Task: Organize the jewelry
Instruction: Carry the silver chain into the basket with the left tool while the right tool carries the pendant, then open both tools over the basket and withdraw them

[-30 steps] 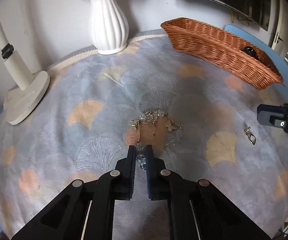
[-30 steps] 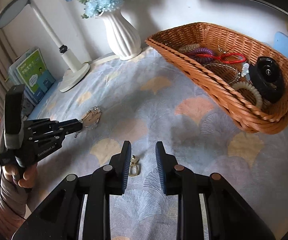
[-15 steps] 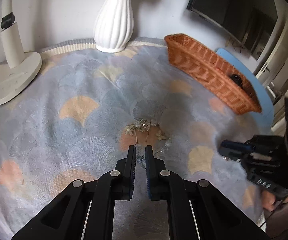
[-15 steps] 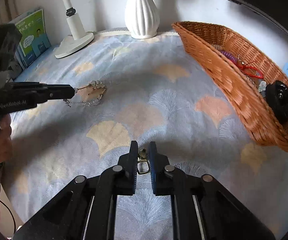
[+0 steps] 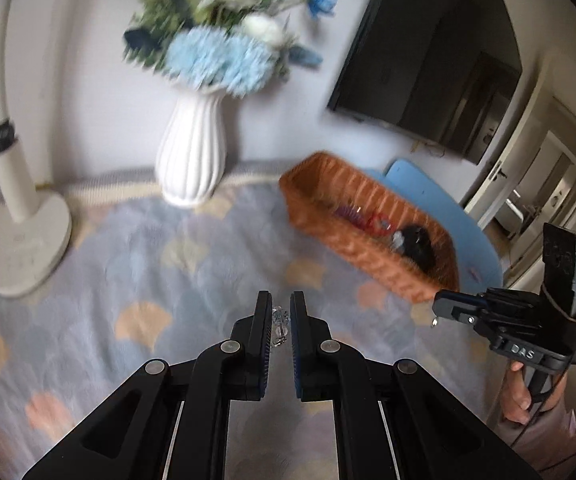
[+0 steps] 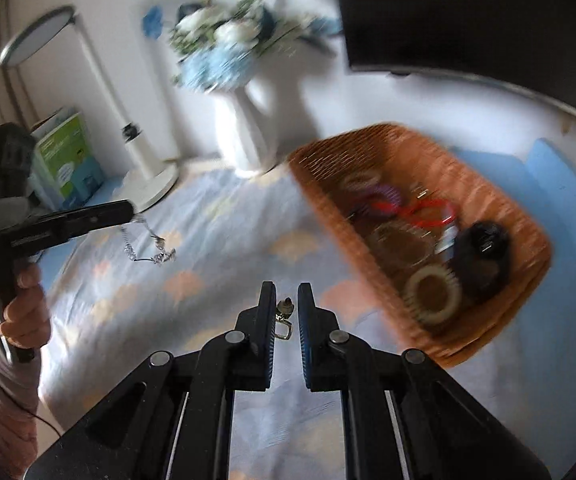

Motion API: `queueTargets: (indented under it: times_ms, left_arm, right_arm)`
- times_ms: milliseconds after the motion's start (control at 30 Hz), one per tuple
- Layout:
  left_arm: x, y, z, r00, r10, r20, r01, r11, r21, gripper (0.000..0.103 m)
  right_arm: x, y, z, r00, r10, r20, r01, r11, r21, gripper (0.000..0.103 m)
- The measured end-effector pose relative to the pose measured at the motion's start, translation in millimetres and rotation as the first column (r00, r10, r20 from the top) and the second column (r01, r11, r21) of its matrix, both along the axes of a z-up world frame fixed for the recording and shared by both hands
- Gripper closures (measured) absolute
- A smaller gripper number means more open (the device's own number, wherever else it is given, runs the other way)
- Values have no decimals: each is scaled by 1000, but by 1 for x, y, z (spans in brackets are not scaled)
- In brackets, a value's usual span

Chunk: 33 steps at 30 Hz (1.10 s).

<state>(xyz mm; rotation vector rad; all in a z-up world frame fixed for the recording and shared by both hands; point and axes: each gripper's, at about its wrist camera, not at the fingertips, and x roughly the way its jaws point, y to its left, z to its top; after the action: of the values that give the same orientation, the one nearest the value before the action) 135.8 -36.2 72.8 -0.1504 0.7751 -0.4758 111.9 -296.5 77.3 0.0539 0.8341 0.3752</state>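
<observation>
My left gripper [image 5: 279, 320] is shut on a crystal bead necklace [image 5: 279, 322] and holds it in the air; in the right wrist view the necklace [image 6: 147, 248] hangs from that gripper [image 6: 127, 210] above the patterned cloth. My right gripper [image 6: 285, 312] is shut on a small gold clasp earring [image 6: 284, 318], lifted off the cloth; in the left wrist view it [image 5: 438, 306] is at the right with the earring dangling. The wicker basket [image 6: 500, 208] lies ahead to the right and holds several hair ties, bracelets and a black round item.
A white vase of blue flowers [image 5: 191, 160] stands at the back of the table. A white desk lamp [image 5: 19, 240] stands at the left, with books [image 6: 63, 160] beside it. A blue mat [image 5: 444, 208] lies behind the basket. A dark screen [image 5: 428, 64] hangs on the wall.
Both grippers have risen off the cloth with their pieces. The necklace left the table and now hangs from my left gripper. Both views now tilt up toward the basket.
</observation>
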Motion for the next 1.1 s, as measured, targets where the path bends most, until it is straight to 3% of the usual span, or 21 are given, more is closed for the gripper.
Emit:
queueTargets:
  times_ms: [233, 433, 567, 767, 933, 1100]
  left_arm:
    - [26, -45, 45, 994, -62, 86, 59, 998, 37, 94]
    - [61, -111, 63, 983, -150, 107, 146, 988, 47, 94]
    - [79, -150, 54, 973, -214, 84, 211, 977, 39, 94]
    - [104, -198, 19, 957, -290, -8, 290, 957, 23, 94]
    - [122, -203, -20, 960, -266, -90, 272, 960, 67, 94]
    - [136, -194, -39, 974, -200, -108, 214, 967, 138, 94]
  right_arm:
    - [36, -44, 28, 990, -128, 57, 129, 991, -18, 91]
    - [65, -77, 13, 979, -200, 31, 200, 980, 1, 91]
    - [73, -100, -10, 977, -212, -31, 213, 977, 7, 91]
    - [76, -109, -31, 984, -134, -119, 139, 990, 39, 91]
    - [84, -97, -49, 976, -112, -185, 117, 993, 19, 91]
    - [87, -98, -56, 971, -127, -203, 138, 990, 41, 90]
